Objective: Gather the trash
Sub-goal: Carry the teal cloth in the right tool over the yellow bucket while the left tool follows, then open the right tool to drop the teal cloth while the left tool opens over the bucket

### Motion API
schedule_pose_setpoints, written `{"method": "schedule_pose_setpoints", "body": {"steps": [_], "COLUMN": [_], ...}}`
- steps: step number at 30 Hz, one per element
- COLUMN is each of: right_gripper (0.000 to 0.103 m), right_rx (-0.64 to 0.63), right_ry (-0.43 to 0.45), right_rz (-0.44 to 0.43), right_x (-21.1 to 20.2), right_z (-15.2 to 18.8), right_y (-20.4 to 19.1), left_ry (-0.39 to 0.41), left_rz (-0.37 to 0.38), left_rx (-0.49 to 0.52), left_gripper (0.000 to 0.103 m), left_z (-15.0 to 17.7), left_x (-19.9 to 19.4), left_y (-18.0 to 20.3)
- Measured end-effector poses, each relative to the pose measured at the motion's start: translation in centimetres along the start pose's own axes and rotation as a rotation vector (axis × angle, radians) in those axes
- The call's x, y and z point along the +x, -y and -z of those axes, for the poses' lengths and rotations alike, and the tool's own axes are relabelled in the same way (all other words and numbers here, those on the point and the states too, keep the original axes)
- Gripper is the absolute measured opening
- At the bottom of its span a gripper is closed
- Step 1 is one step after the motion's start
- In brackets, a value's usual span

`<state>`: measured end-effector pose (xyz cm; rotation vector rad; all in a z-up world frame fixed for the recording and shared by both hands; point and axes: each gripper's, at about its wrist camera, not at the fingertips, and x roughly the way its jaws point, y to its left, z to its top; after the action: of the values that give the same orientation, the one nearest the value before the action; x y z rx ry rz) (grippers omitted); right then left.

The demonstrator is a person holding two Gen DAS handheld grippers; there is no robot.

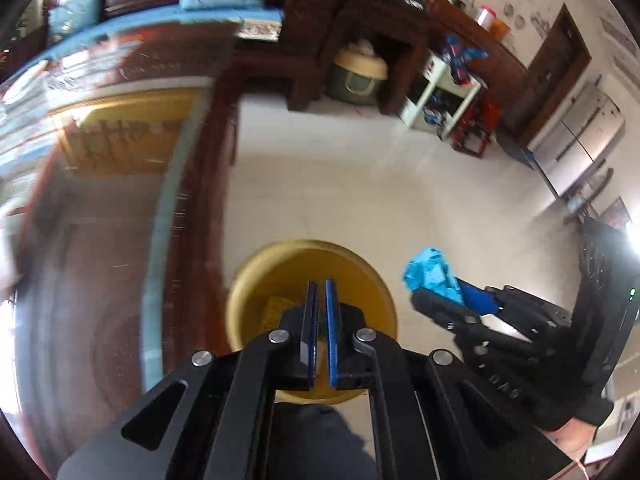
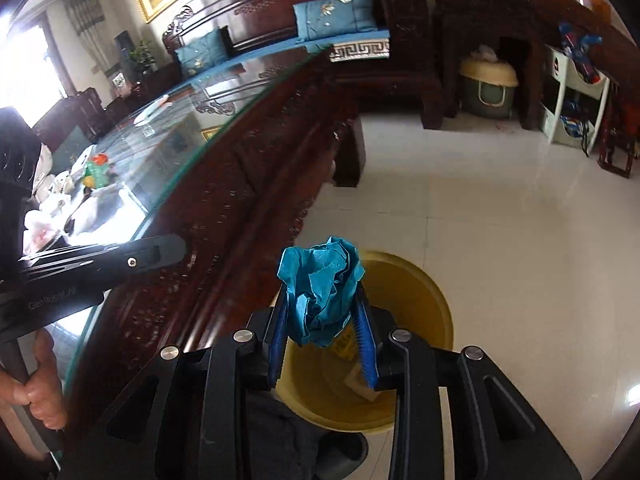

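A yellow trash bin (image 1: 244, 280) stands on the floor beside the table; it also shows in the right wrist view (image 2: 436, 300), with some scraps inside. My left gripper (image 1: 321, 286) is shut and empty, right above the bin. My right gripper (image 2: 322, 300) is shut on a crumpled blue paper ball (image 2: 322, 292) and holds it above the bin's near-left rim. In the left wrist view the right gripper (image 1: 436, 294) and the blue paper ball (image 1: 430, 274) sit to the right of the bin.
A dark wooden table with a glass top (image 2: 180, 152) runs along the left, carrying bags and small items (image 2: 96, 172). A wooden sofa with blue cushions (image 2: 336, 12) stands behind. A white shelf (image 2: 568, 96) and a covered pet box (image 2: 486, 80) stand at the far wall. Tiled floor (image 2: 500, 200) lies right.
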<state>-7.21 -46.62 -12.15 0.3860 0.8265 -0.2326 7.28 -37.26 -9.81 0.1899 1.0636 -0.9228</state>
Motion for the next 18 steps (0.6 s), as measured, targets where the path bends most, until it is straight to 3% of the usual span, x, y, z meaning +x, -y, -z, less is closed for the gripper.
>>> {"method": "schedule_pose_setpoints", "body": {"steps": [4,6,8,11,13,15,18], "right_gripper": [0.039,0.052,0.056,0.057,0.057,0.057,0.057], "right_rx": [0.032,0.039,0.047,0.053,0.050,0.049,0.038], "right_ry": [-0.022,-0.021,-0.020,-0.017,-0.014,-0.005,0.014], "right_rz": [0.009,0.019,0.018,0.010,-0.001,-0.013,-0.019], "right_x": [1.2,1.5,1.7,1.9,1.8,1.5,0.9], "right_z": [0.0,-0.1,-0.1,0.0,0.0,0.1,-0.2], "right_y": [1.7,2.3,2.7,3.0,2.9,2.7,2.0], "left_ry": [-0.037,-0.047,-0.044,-0.039,-0.034,-0.017,0.024], "left_rz": [0.002,-0.004,-0.017,-0.034,-0.039,-0.043,-0.059], "left_rx": [0.020,0.025,0.030,0.022,0.012,-0.005,-0.001], "left_gripper": [0.005,0.007,0.010,0.026,0.030,0.044,0.047], "left_z": [-0.7,-0.6,-0.6,-0.3,0.1,0.1,0.0], "left_x": [2.3,3.1,3.3,3.1,2.8,2.2,0.7], "left_y": [1.6,1.9,1.8,1.5,1.2,1.0,0.5]}}
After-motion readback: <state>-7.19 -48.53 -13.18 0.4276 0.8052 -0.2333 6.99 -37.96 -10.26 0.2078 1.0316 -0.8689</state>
